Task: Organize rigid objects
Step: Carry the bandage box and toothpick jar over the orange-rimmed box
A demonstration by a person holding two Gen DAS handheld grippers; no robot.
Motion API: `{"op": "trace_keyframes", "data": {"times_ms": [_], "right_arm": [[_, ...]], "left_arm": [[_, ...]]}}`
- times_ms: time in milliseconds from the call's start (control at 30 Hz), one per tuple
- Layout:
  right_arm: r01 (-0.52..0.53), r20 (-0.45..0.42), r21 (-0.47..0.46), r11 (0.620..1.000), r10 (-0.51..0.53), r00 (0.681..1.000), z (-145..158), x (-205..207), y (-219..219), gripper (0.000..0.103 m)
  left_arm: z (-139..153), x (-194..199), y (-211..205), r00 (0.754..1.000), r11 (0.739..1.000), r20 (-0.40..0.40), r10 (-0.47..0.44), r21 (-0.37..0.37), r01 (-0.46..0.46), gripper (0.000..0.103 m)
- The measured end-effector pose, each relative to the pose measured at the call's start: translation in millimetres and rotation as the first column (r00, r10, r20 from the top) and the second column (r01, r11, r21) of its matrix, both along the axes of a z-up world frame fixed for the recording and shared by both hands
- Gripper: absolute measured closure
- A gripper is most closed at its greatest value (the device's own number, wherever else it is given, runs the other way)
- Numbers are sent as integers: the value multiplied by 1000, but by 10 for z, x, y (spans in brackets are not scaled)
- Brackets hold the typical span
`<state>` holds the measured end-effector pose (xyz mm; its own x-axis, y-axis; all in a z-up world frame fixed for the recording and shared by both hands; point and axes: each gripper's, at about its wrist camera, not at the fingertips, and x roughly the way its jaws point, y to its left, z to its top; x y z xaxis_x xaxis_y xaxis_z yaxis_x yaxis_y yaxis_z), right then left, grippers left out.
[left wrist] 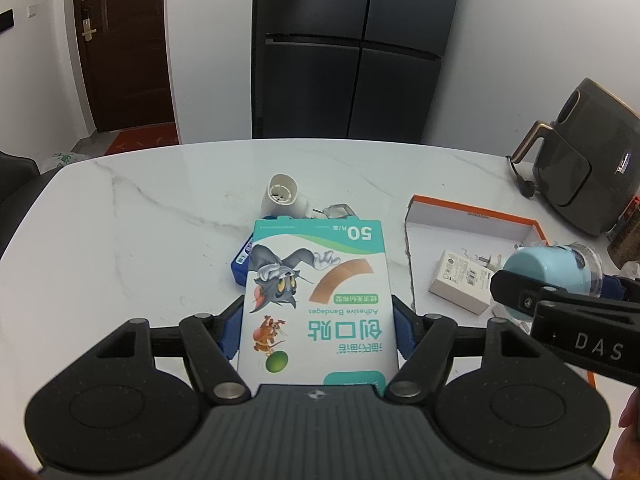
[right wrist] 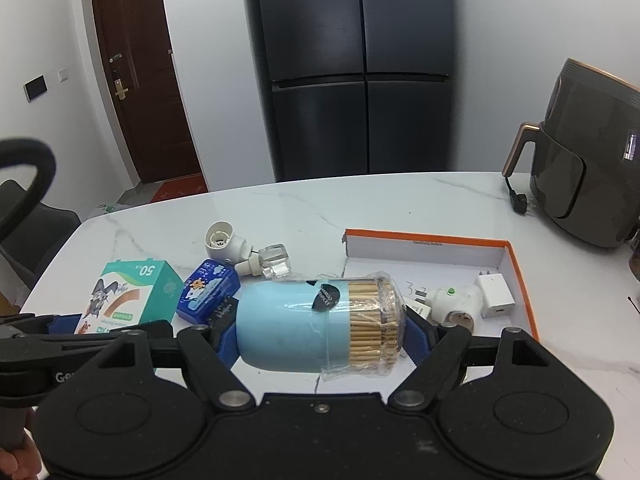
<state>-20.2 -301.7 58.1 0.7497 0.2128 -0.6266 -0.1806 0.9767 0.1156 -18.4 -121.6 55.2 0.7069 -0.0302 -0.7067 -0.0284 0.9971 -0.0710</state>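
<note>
Marble table (left wrist: 120, 220), bandage box (left wrist: 316, 300) between left hand-held gripper (left wrist: 316, 332) pads

Dark fridge (left wrist: 352, 52) against far wall; brown door (left wrist: 120, 40) far left; dark air fryer (left wrist: 580, 160) at table's (left wrist: 120, 220) right edge.

Teal-and-white cartoon bandage box (left wrist: 316, 300), pale blue toothpick jar (right wrist: 296, 328), orange-rimmed white tray (right wrist: 516, 264).

Left wrist: close over the table (left wrist: 120, 220), tilted down, facing the fridge (left wrist: 352, 48).
Right wrist: alongside, same heading.
Shared: table, orange tray (right wrist: 516, 264), fridge.
</note>
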Motion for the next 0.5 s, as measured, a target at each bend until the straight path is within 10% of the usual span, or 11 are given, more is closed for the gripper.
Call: {"op": "trace_keyframes", "data": {"times_ms": [500], "right_arm": [[15,-9,9,1000,-15,1000,-28,-13,-165,12]], "left_arm": [[-52,5,-170,1000,1000,-16,-21,6,21,32]]}}
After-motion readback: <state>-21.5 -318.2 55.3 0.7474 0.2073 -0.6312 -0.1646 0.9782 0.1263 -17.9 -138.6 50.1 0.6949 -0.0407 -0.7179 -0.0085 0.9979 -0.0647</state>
